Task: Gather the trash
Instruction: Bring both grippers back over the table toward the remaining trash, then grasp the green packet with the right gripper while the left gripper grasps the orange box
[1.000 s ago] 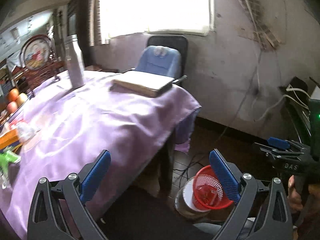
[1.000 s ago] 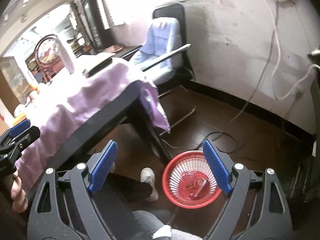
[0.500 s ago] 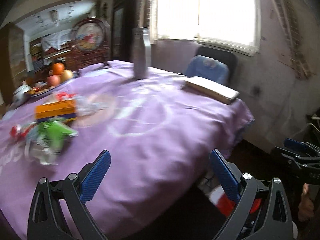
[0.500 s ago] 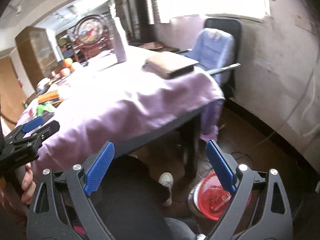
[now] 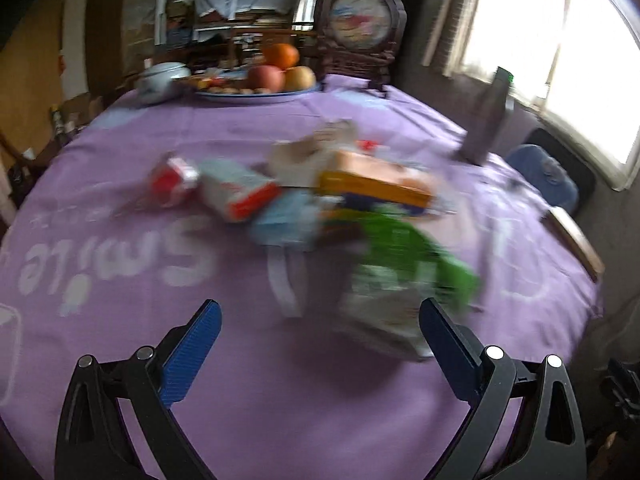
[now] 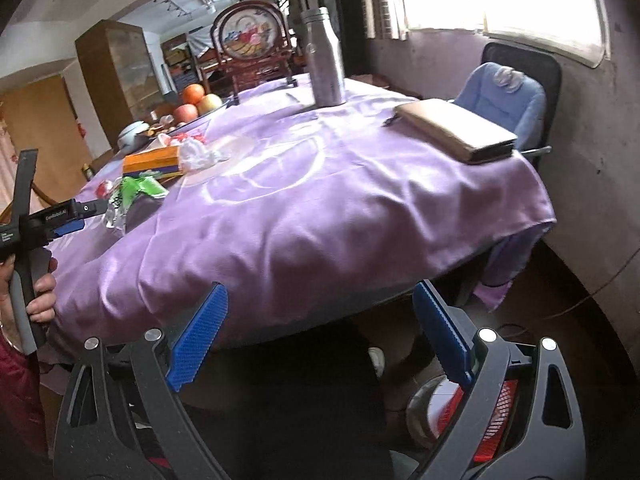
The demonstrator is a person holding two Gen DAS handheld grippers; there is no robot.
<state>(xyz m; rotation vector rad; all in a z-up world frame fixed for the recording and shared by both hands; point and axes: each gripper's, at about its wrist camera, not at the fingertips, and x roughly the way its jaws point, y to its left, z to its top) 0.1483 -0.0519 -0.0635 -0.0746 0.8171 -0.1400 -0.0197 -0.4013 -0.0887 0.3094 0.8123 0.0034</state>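
The left wrist view is smeared by motion, so the heap of trash (image 5: 340,208) in the middle of the table (image 5: 120,160) reads only as patches of colour: an orange box (image 5: 376,184), a green wrapper (image 5: 416,248), a red and white carton (image 5: 236,192). Any print on them is unreadable, and the edges of one piece run into the next. The book (image 5: 576,240) at the table's right edge is cut short there. In the right wrist view the red basket (image 6: 496,420) (on the floor under the table's near edge) sits mostly behind the gripper's right finger, its contents unseen. A shoe (image 6: 376,360) shows only partly in the dark below.
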